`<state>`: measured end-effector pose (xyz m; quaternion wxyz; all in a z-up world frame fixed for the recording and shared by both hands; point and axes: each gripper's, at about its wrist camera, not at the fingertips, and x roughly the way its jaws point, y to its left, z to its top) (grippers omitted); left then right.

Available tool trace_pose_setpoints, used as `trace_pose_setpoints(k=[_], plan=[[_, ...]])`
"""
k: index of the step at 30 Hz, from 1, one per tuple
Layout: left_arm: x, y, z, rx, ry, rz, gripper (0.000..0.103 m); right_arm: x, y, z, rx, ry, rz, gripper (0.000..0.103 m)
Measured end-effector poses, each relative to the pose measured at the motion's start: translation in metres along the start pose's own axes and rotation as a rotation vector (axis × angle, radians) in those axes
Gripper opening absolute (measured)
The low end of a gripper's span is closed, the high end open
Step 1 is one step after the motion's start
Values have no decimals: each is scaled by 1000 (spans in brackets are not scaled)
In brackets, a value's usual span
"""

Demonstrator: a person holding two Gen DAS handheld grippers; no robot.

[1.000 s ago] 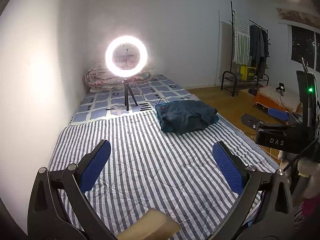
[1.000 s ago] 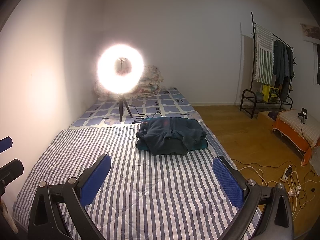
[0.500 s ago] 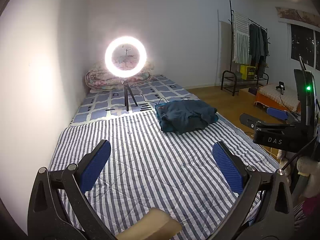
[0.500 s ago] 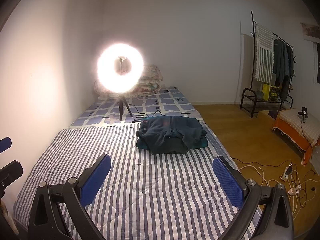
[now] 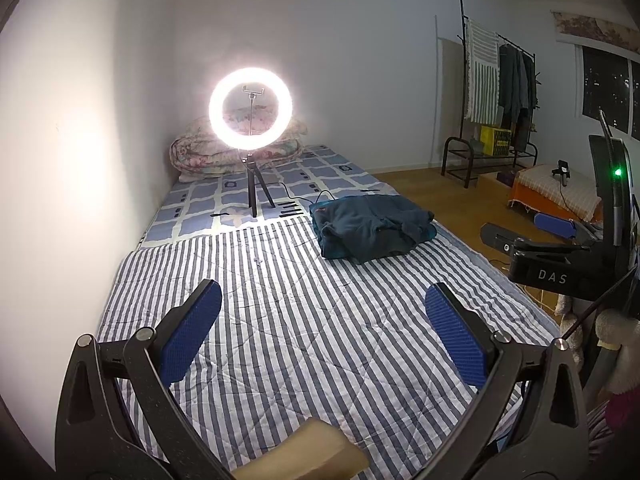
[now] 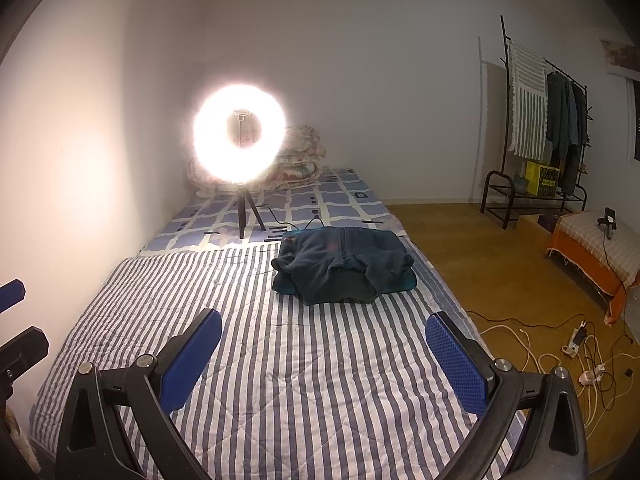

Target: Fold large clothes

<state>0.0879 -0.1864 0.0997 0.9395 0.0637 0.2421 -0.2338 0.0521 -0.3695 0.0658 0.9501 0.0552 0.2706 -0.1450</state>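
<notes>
Both tongs hang spread wide and empty above the striped quilt (image 6: pixel 320 380): the left gripper (image 5: pixel 323 330) and the right gripper (image 6: pixel 324 354) each show two blue, grid-textured pads (image 6: pixel 456 364) on black arms. Well ahead of them, nearer the right gripper's side, a folded dark-blue fleece jacket (image 6: pixel 344 266) with a zip lies in a soft rumpled heap atop a teal folded cloth (image 6: pixel 402 282). Beyond it a glowing ring light (image 5: pixel 251 107) stands on a small tripod.
</notes>
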Motion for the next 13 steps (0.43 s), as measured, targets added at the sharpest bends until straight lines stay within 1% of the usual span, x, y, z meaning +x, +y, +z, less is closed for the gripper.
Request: trace_pose_setpoints(k=[13], plan=[[4, 2, -3, 15, -3, 9, 103, 1, 0, 0, -2, 8, -3, 103]])
